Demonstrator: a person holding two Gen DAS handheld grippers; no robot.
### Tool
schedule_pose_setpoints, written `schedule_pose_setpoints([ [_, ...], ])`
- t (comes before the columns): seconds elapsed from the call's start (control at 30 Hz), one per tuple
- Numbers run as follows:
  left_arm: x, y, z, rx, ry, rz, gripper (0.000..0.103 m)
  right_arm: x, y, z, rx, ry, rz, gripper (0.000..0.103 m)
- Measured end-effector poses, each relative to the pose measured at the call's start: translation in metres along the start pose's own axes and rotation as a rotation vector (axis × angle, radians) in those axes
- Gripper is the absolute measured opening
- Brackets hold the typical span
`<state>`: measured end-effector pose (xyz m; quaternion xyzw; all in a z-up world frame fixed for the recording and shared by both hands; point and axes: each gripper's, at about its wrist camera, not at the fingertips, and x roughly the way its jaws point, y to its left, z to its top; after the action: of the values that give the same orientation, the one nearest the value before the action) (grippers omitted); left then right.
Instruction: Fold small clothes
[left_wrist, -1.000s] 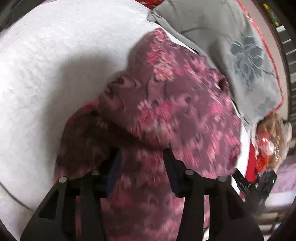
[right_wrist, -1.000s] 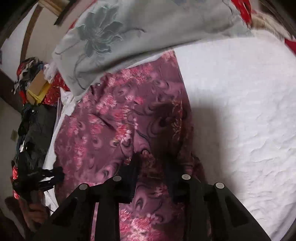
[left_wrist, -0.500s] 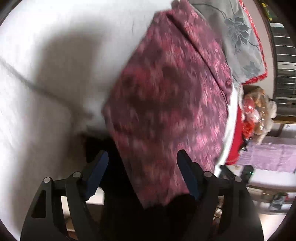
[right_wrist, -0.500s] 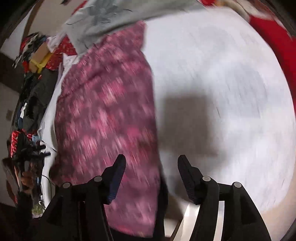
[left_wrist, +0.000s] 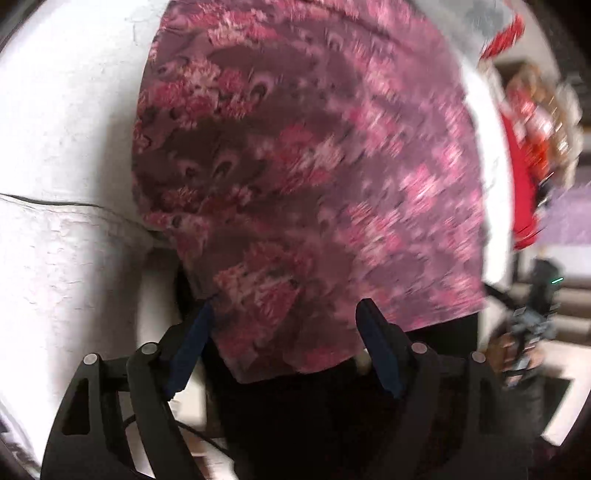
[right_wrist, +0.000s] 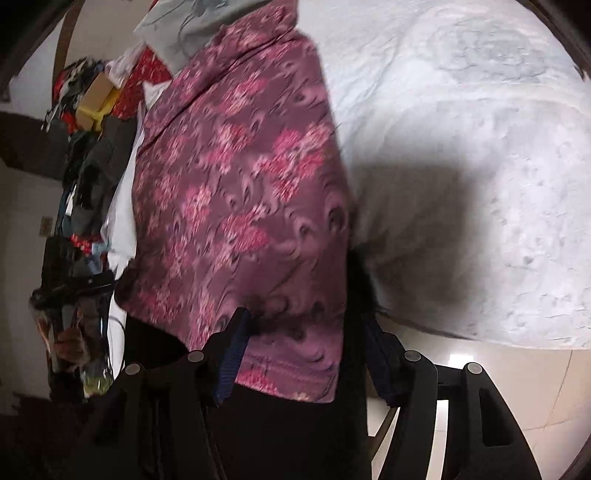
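At bed's (right_wrist: 480, 155) near edge, floral garment (left_wrist: 314, 166) lies folded, hem overhanging. We have left gripper (left_wrist: 284, 339) and right gripper (right_wrist: 306, 350) spread wide, jaws just opened, empty. Fold laid; next we regrip side edge.

A white textured bedspread (right_wrist: 461, 155) covered the bed, filling the view from twelve to four o'clock. A grey flower-printed cloth (right_wrist: 192, 26) lay at eleven o'clock. Piled clutter with a yellow box (right_wrist: 98, 101) stood at ten o'clock. Pale tiled floor (right_wrist: 517, 384) showed at five o'clock.
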<state>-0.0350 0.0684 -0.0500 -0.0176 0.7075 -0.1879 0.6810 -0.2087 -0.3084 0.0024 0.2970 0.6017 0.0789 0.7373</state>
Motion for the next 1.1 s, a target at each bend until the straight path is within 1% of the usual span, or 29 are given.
schedule_pose_setpoints([
  [0.07,0.005,0.001,-0.003,0.002,0.009,0.072,0.079,-0.001,0.002,-0.002,-0.009,-0.012,0.028,0.060],
  [0.1,0.007,0.004,-0.005,-0.009,0.008,0.090,0.077,-0.001,0.003,-0.003,-0.016,-0.014,0.035,0.058],
  [0.13,0.007,0.007,-0.006,-0.021,0.005,0.084,0.064,-0.001,0.004,-0.004,-0.027,-0.014,0.045,0.052],
  [0.17,0.008,0.011,-0.007,-0.041,0.006,0.054,0.056,-0.002,0.007,-0.004,-0.041,-0.011,0.063,0.041],
  [0.2,0.009,0.016,-0.007,-0.072,0.015,-0.010,0.047,-0.003,0.008,-0.004,-0.048,-0.015,0.065,0.038],
  [0.23,0.007,0.022,-0.007,-0.106,0.000,-0.024,0.038,-0.004,0.010,-0.004,-0.057,-0.021,0.064,0.029],
  [0.27,0.004,0.025,-0.007,-0.121,-0.015,-0.036,0.033,-0.006,0.011,-0.003,-0.060,-0.028,0.076,0.015],
  [0.3,0.001,0.029,-0.008,-0.133,-0.028,-0.053,0.021,-0.008,0.011,-0.003,-0.056,-0.034,0.088,0.008],
  [0.33,-0.003,0.034,-0.009,-0.151,-0.041,-0.083,0.011,-0.010,0.011,-0.002,-0.046,-0.042,0.113,0.006],
  [0.37,-0.007,0.038,-0.009,-0.167,-0.051,-0.121,0.011,-0.013,0.012,0.000,-0.039,-0.055,0.140,0.006],
  [0.4,-0.013,0.043,-0.010,-0.191,-0.075,-0.176,0.011,-0.016,0.015,0.001,-0.040,-0.065,0.160,0.006],
  [0.43,-0.020,0.044,-0.009,-0.207,-0.098,-0.210,0.010,-0.020,0.018,0.002,-0.047,-0.077,0.181,0.006],
  [0.53,-0.040,0.047,-0.002,-0.244,-0.179,-0.306,0.010,-0.030,0.031,0.011,-0.064,-0.120,0.252,0.006],
  [0.63,-0.059,0.050,0.009,-0.259,-0.254,-0.378,0.010,-0.036,0.041,0.024,-0.052,-0.161,0.324,0.005],
  [0.77,-0.076,0.052,0.035,-0.267,-0.327,-0.414,0.010,-0.042,0.049,0.052,-0.034,-0.216,0.384,0.005],
  [0.83,-0.083,0.054,0.050,-0.278,-0.364,-0.432,0.010,-0.044,0.054,0.072,-0.025,-0.253,0.410,0.005],
  [0.93,-0.085,0.056,0.077,-0.290,-0.411,-0.440,0.010,-0.045,0.057,0.100,-0.003,-0.306,0.451,0.005],
  [1.03,-0.089,0.061,0.101,-0.299,-0.421,-0.437,0.010,-0.041,0.060,0.127,0.008,-0.336,0.452,0.005],
  [1.1,-0.094,0.062,0.111,-0.284,-0.421,-0.410,0.010,-0.036,0.063,0.144,0.009,-0.343,0.431,0.005],
])
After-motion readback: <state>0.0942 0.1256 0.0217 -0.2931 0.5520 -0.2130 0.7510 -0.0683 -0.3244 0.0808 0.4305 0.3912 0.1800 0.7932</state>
